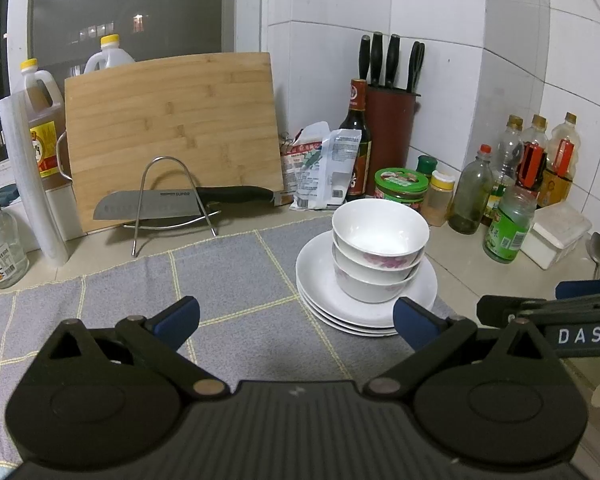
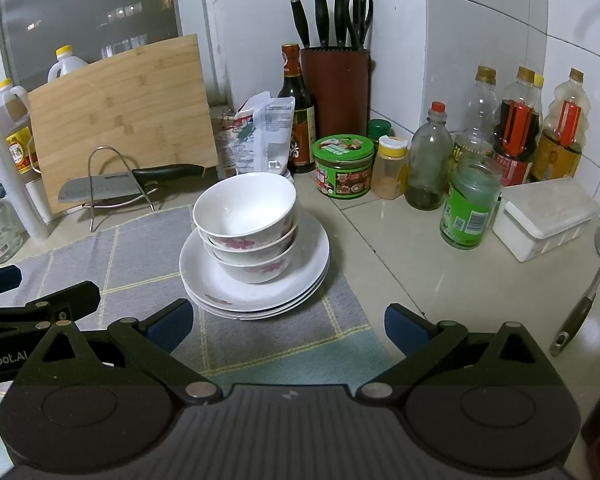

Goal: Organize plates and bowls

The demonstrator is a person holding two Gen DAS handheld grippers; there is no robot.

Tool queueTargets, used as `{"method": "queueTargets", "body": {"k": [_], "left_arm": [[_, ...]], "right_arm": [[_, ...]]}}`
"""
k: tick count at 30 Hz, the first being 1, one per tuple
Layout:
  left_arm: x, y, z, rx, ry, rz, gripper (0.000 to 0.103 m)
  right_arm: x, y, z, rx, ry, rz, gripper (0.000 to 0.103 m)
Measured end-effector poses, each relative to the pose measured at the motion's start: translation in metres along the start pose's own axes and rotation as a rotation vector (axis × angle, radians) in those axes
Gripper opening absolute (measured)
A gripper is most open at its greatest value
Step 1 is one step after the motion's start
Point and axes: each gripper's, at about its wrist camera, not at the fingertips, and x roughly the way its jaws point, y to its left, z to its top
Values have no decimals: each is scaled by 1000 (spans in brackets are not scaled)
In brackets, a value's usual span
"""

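Now, bowls: three white bowls (image 2: 246,226) with pink flowers sit one inside the other, on top of the plates.
Plates: a pile of white plates (image 2: 256,292) rests on the grey cloth, near its right edge.
Cloth: a grey mat (image 1: 228,280) with yellow lines is spread over the worktop (image 2: 420,276).
Left gripper: the left gripper (image 1: 296,316) is wide open and holds nothing. It hangs above the cloth, just left of the plates, and its right pad looks close to the plate rim.
Right gripper: the right gripper (image 2: 290,322) is wide open too, and empty. It faces the pile from the near side, a bit apart from it.
Side by side: each gripper shows at the edge of the other one's camera view.
Knife: a big knife (image 1: 180,202) lies across a small wire stand, in front of a wooden cutting board (image 1: 172,132) that leans on the wall.
Back corner: a knife block (image 2: 336,88), a dark sauce bottle (image 2: 296,120), a green tin (image 2: 343,166) and many more bottles stand along the tiled wall.
Right side: a white box with a lid (image 2: 544,216) and a metal spoon (image 2: 592,280) lie on the bare worktop.
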Motion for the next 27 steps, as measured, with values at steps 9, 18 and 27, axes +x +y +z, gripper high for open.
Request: {"method": "queueTargets", "body": {"k": [9, 18, 27], "left_arm": [[2, -1, 0, 2, 1, -2, 102], [2, -2, 0, 2, 2, -3, 102], [3, -3, 1, 0, 2, -4, 102]], "right_arm": [[-1, -1, 0, 3, -2, -8, 103], [-3, -1, 2, -9, -5, -18, 103], [-2, 1, 4, -17, -8, -24, 103]]}}
